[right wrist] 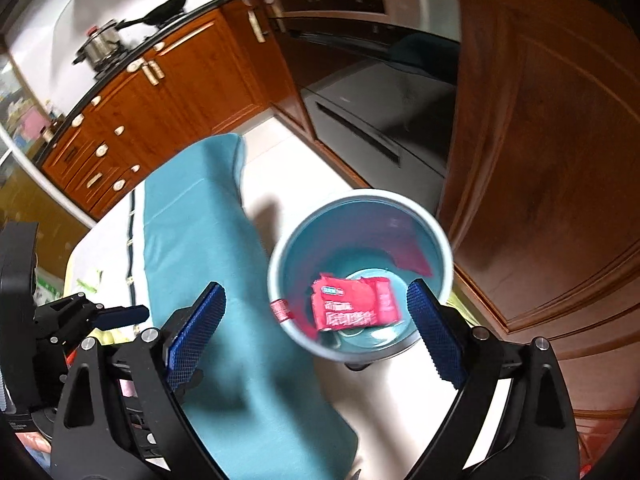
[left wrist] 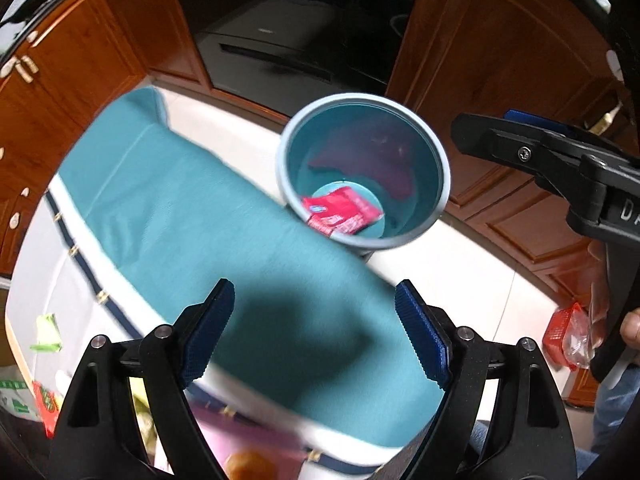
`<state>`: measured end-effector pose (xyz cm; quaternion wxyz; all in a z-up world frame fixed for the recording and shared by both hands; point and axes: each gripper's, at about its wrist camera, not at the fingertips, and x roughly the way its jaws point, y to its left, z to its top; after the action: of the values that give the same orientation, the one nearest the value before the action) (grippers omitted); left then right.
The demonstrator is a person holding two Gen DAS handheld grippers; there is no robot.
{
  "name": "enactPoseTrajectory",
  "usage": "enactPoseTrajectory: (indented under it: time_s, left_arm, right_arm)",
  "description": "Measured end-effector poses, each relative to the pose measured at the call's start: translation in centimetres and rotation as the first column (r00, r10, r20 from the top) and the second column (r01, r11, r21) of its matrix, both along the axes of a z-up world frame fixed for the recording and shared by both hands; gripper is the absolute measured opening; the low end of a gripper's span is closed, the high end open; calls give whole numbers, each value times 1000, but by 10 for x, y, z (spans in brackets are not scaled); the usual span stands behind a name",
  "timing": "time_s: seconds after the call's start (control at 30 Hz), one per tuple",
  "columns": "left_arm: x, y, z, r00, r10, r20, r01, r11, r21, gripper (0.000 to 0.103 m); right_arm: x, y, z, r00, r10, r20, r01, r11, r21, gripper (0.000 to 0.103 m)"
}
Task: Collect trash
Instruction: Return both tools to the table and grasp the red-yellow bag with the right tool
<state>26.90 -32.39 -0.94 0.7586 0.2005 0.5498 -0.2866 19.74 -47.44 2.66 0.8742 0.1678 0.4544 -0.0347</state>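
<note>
A round blue-grey trash bin (left wrist: 438, 168) stands on the pale floor beside the table and also shows in the right wrist view (right wrist: 444, 248). A red snack wrapper (left wrist: 340, 214) lies on its bottom, seen closer in the right wrist view (right wrist: 354, 306). My left gripper (left wrist: 316, 338) is open and empty above the teal cloth (left wrist: 192, 216). My right gripper (right wrist: 316, 332) is open and empty, hovering over the bin's near rim; it also shows in the left wrist view at the right edge (left wrist: 516, 152).
The teal cloth (right wrist: 200, 240) covers a white table (left wrist: 52, 276). Green and red wrappers (left wrist: 46, 332) lie at the table's left end. A red and clear packet (left wrist: 568, 338) sits low at the right. Wooden cabinets (right wrist: 540, 160) and a dark oven (left wrist: 280, 48) stand behind.
</note>
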Motion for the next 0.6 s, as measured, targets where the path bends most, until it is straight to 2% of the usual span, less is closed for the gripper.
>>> enactPoseTrajectory:
  time_s: [0.03,0.1,0.17,0.37,0.53,0.6]
  left_arm:
    - [-3,9,4,1000,10,6,-10,1000,-5,87]
    - [-10,37,14,999,41,34,-41,999,-22,99]
    - [-17,64,22,995,68,67,-66,997,-34,99]
    - [-31,154,35,979,177,99,-171,983,-62,99]
    - [-44,227,40,954,268,136,-261,963,-70,99]
    - [-49,254,40,942,305,140,-297,952,-81,99]
  right_arm:
    - [-1,9,4,1000,15,2,-15,1000,-1,94]
    - [-4,30,11,999,51,7,-51,999,-8,95]
    - [-5,53,19,996,94,8,-94,995,-18,95]
    - [-1,131,34,972,234,-7,-235,972,-27,95]
    - [4,196,39,932,361,-32,-361,933,-2,95]
    - [6,226,38,907,419,-45,-419,908,11,95]
